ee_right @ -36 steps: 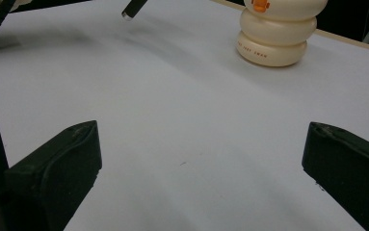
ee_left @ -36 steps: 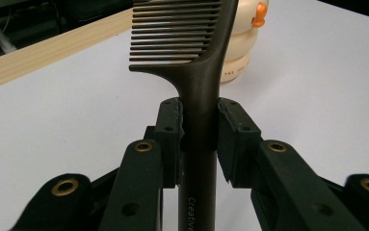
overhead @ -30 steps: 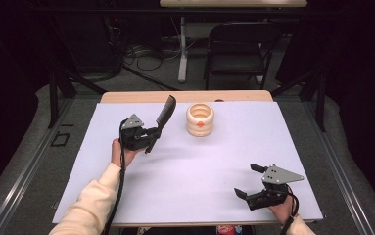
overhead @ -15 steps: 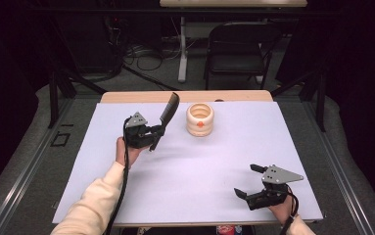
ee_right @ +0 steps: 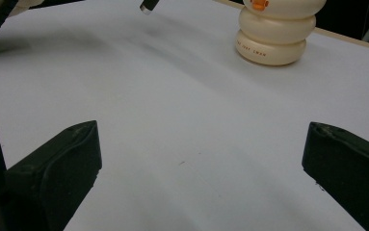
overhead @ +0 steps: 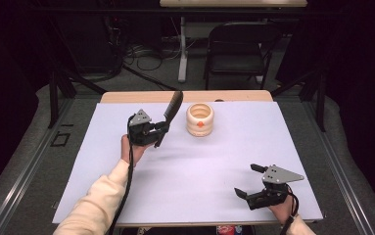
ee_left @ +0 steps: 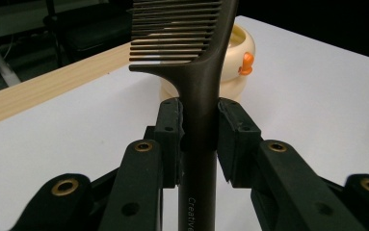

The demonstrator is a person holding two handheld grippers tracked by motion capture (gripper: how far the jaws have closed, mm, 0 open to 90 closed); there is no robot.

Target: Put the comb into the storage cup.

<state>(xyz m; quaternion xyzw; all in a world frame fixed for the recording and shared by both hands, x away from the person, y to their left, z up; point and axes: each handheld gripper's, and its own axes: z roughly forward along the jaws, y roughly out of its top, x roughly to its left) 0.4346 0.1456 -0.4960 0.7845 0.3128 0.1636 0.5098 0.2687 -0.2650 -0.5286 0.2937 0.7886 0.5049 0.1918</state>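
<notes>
Gripping a dark plastic comb (ee_left: 199,86) by its handle, left gripper (overhead: 161,128) jaws clenched, teeth raised beside the cream holder (overhead: 199,119). Light, stiff, smooth; likely to twist. Right gripper (overhead: 251,180) spread, empty, above the counter (overhead: 214,166).
</notes>
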